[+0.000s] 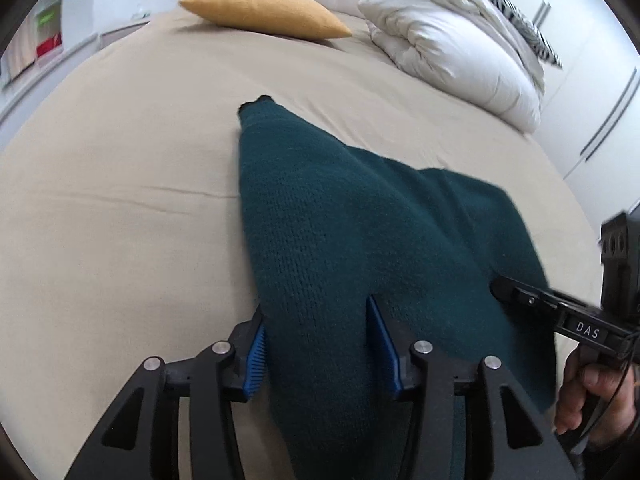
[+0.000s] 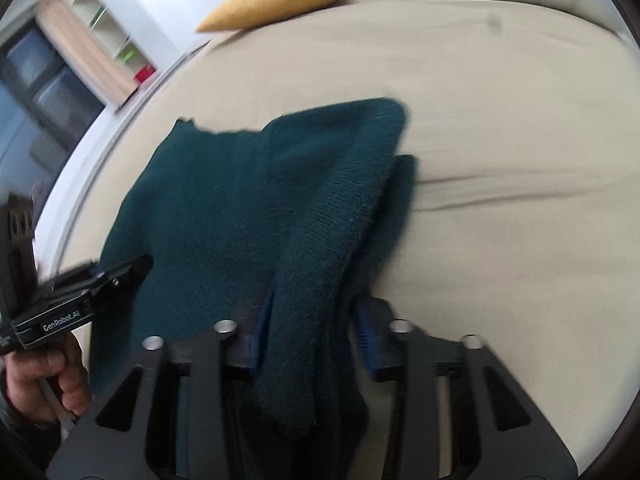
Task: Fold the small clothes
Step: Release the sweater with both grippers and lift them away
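Observation:
A dark teal knitted sweater lies on the beige bed sheet, partly lifted at its near edge. My left gripper has its blue-padded fingers around a thick fold of the near left edge. My right gripper holds a bunched fold of the sweater at the near right edge, the knit hanging down between its fingers. The right gripper also shows in the left wrist view, at the sweater's right side. The left gripper shows in the right wrist view, at the left side.
A yellow cushion lies at the far end of the bed. A bundled white duvet sits at the far right. White wardrobe doors stand right of the bed. Shelves and a window are to the left.

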### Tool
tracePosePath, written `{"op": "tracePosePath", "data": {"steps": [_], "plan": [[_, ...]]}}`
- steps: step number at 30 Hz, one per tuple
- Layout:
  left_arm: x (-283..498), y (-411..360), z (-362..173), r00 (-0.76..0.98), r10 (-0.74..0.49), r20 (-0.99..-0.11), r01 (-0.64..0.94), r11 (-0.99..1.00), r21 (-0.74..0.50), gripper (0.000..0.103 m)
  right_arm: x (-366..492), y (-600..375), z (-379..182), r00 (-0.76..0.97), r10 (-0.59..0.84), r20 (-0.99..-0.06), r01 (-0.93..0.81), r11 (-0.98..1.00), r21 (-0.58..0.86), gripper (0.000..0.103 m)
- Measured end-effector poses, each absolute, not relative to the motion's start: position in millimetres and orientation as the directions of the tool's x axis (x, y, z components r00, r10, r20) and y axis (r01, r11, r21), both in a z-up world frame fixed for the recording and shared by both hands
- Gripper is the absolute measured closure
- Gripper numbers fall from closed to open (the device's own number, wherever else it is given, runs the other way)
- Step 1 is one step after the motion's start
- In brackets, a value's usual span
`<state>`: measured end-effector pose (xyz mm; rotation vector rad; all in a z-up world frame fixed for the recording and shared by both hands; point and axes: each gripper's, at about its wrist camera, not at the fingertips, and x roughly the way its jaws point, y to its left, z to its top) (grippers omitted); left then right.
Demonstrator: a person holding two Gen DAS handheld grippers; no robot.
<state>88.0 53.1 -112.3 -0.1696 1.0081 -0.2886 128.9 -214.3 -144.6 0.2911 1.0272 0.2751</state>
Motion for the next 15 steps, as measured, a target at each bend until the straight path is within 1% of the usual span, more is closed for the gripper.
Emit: {"op": "tracePosePath", "data": {"steps": [2, 5, 7, 9, 10, 12, 13, 14, 15], "plan": [[77.5, 58.4, -104.7, 0.53, -0.304, -0.792, 0.138, 0.952, -0.273, 0.053, 116.3, -230.1, -135.9, 0.531, 0.347, -0.773, -0.043, 0.922, 0.384, 0.056], [59.9, 62.2, -91.3, 0.584, -0.293, -0.757, 0.125, 0.954, -0.273, 0.051, 98.3, -250.1, -124.1, 0.584, 0.302, -0.753, 0.015, 0.924, 0.382, 0.054], [44.3, 62.3, -77.7, 0.632, -0.297, -0.716, 0.14, 0.952, -0.272, 0.045, 89.0, -260.3, -113.7, 0.621, 0.256, -0.741, 0.049, 0.931, 0.362, 0.054], [27.7, 61.6, -64.0, 0.683, -0.27, -0.679, 0.149, 0.961, -0.232, 0.035, 78.8, -268.5, -99.5, 0.654, 0.207, -0.727, 0.077, 0.939, 0.336, 0.054], [19.0, 59.5, -54.8, 0.714, -0.249, -0.654, 0.153, 0.968, -0.201, 0.032, 74.1, -271.5, -92.1, 0.669, 0.197, -0.716, 0.079, 0.94, 0.332, 0.054], [5.5, 56.3, -39.7, 0.765, -0.225, -0.603, 0.166, 0.974, -0.153, 0.019, 60.3, -274.7, -70.1, 0.713, 0.183, -0.677, 0.066, 0.943, 0.325, 0.054], [1.3, 53.9, -32.4, 0.788, -0.212, -0.577, 0.168, 0.977, -0.13, 0.014, 53.8, -275.7, -59.8, 0.731, 0.18, -0.658, 0.055, 0.946, 0.32, 0.054], [-8.0, 53.7, -19.8, 0.821, -0.194, -0.537, 0.167, 0.981, -0.099, 0.005, 46.9, -271.1, -46.4, 0.759, 0.182, -0.625, 0.031, 0.949, 0.314, 0.05], [-17.5, 53.1, -10.5, 0.846, -0.179, -0.502, 0.164, 0.984, -0.075, 0.0, 30.6, -277.9, -31.3, 0.779, 0.181, -0.6, 0.016, 0.951, 0.308, 0.046]]}}
